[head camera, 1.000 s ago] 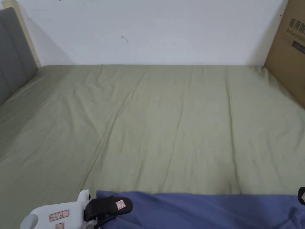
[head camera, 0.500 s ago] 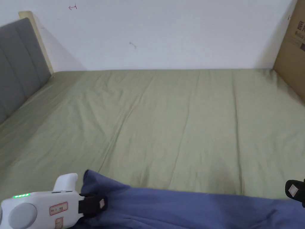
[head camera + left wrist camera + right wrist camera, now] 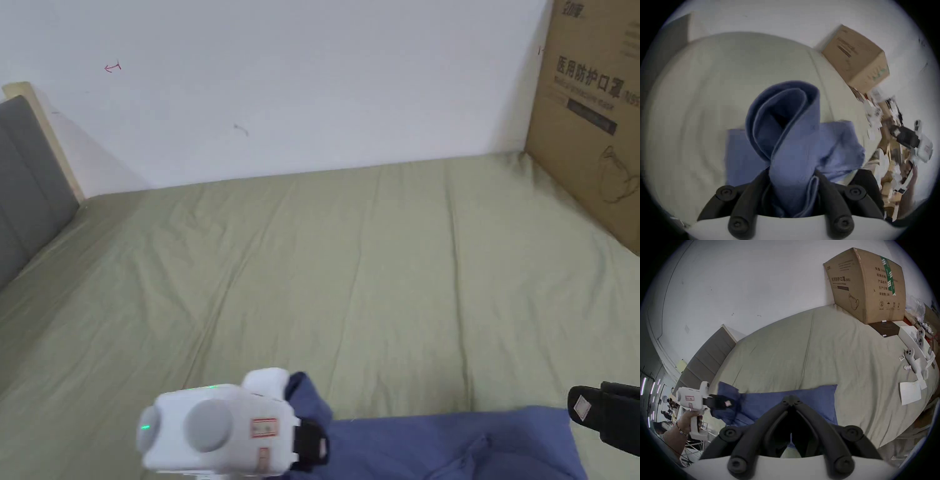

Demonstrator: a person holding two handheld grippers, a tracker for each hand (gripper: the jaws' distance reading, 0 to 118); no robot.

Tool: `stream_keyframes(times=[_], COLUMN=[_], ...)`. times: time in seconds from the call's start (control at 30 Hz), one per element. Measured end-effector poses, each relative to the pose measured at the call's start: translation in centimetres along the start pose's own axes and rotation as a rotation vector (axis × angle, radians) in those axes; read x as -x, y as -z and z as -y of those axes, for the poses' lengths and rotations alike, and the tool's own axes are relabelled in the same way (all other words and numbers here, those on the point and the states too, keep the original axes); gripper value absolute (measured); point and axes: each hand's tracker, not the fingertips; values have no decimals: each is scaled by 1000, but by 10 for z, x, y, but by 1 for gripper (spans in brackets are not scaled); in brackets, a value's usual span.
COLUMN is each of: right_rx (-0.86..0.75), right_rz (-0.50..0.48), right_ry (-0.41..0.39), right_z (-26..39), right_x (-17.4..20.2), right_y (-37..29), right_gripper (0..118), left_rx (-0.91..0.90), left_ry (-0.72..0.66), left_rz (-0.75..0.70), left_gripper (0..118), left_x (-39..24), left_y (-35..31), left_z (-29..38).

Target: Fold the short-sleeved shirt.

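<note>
A bed with an olive-green sheet takes up most of the head view, running from the white wall at the top down to the lower edge. A padded grey headboard stands at the left edge, and a large cardboard box rests on the bed at the upper right. The blue short-sleeved shirt lies along the bottom edge of the head view, right of centre, flat on the sheet except at its left end. That end is lifted and bunched in the left tongs: in the left gripper view both jaws press on a rolled fold of blue cloth that rises between them. The right tongs are closed, tips meeting, empty, above the flat shirt in the right gripper view. At the right edge of that view, small white controllers and paper sheets lie on the sheet.
</note>
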Motion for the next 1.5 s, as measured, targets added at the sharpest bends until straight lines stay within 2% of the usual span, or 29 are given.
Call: stream_keyframes(times=[0.03, 0.07, 0.17, 0.2, 0.23, 0.27, 0.4, 0.43, 0.47, 0.5, 0.57, 0.6, 0.83, 0.93, 1.03, 1.1, 1.17, 1.33, 1.43, 1.47, 1.5], right_rx=[-7, -16, -35, -39, -43, -44, -48, -48, -47, -45, -36, -31, -5, -5, -10, -5, 1, 4, 11, 15, 20], right_rz=[4, 8, 19, 19, 18, 17, 11, 8, 5, 2, 2, 1, 8, 23, 79, 72, 61, 60, 48, 47, 45], right_ry=[1, 2, 2, 5, 9, 12, 29, 33, 34, 34, 34, 34, 21, 17, -31, -22, -3, 3, -5, -8, -11], right_z=[0, -1, -4, -4, -5, -6, -5, -6, -5, -4, -1, 0, 5, 5, 5, 4, 3, 1, -1, -1, -1], right_x=[-2, -4, -10, -12, -14, -16, -18, -21, -22, -22, -21, -21, -22, -25, -24, -26, -28, -24, -22, -21, -20], right_y=[-3, -6, -13, -15, -16, -17, -16, -14, -12, -11, -6, -5, -2, -6, -10, -11, -10, -4, 0, 2, 5], right_gripper=[0, 0, 0, 0, 0, 0, 0, 0, 0, 0, 0, 0, 0, 0, 0, 0, 0, 0, 0, 0, 0], left_rx=[9, 22, 76, 82, 75, 59, -52, -63, -66, -73, -58, -39, 163, 260, 229, 229, 224, 48, -58, -87, -112], left_ry=[26, 57, 36, 9, -3, -5, 10, 12, 17, 19, 22, 31, 80, 84, 116, 93, 72, -203, -309, -331, -352], left_rz=[1, 15, 105, 138, 148, 158, 98, 83, 73, 49, 26, 12, 92, 39, 29, 51, 132, 432, 485, 462, 442], left_gripper=[13, 23, 77, 102, 115, 118, 117, 115, 107, 81, 8, 1, 1, 1, 1, 1, 1, 1, 2, 5, 18], left_x=[-11, -20, -33, -33, -32, -31, -17, -11, -7, -2, 4, 4, -26, -43, -52, -48, -39, 34, 91, 110, 127], left_y=[13, 23, 44, 46, 44, 38, 1, -8, -14, -20, -22, -17, 54, 94, 102, 97, 87, 22, -18, -31, -40], left_z=[-1, -3, -4, -4, -4, -5, -11, -12, -12, -11, -11, -8, 18, 29, 29, 23, 20, 5, 8, 12, 16])
